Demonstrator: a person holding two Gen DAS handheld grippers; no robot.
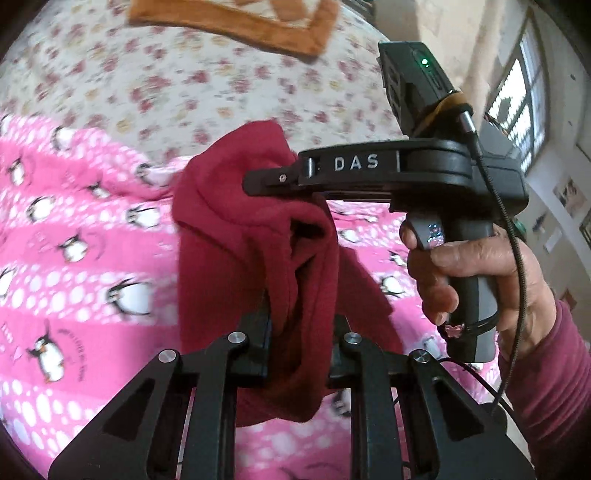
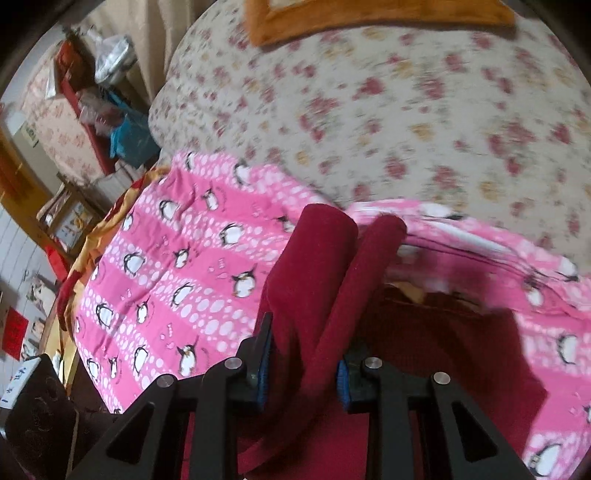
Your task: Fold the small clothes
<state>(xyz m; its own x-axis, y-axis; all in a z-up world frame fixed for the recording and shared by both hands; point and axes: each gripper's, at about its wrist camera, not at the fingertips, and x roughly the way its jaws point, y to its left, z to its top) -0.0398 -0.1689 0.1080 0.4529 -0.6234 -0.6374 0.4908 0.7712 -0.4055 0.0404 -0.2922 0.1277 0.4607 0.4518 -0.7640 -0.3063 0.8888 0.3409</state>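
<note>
- Floral bedsheet (image 1: 184, 92), upper frame; pink penguin blanket (image 1: 74, 258) below.
- Left gripper (image 1: 301, 332): clenched on red garment (image 1: 240, 229), centre.
- Right gripper (image 2: 304, 354): clamps same garment.
- Step: likely lifting before folding; next, spread flat.

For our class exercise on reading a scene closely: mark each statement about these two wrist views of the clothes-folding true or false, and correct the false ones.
1. Both grippers grip the dark red garment. True: the left gripper and the right gripper each pinch it.
2. The garment lies flat on the bed. False: it hangs bunched between the grippers, lifted above the pink penguin blanket.
3. The blanket shows cats. False: it shows penguins and white dots.
4. An orange-bordered cloth lies at the far side of the floral sheet. True.
5. The hand on the right gripper is gloved. False: it is bare, with a maroon sleeve.
</note>
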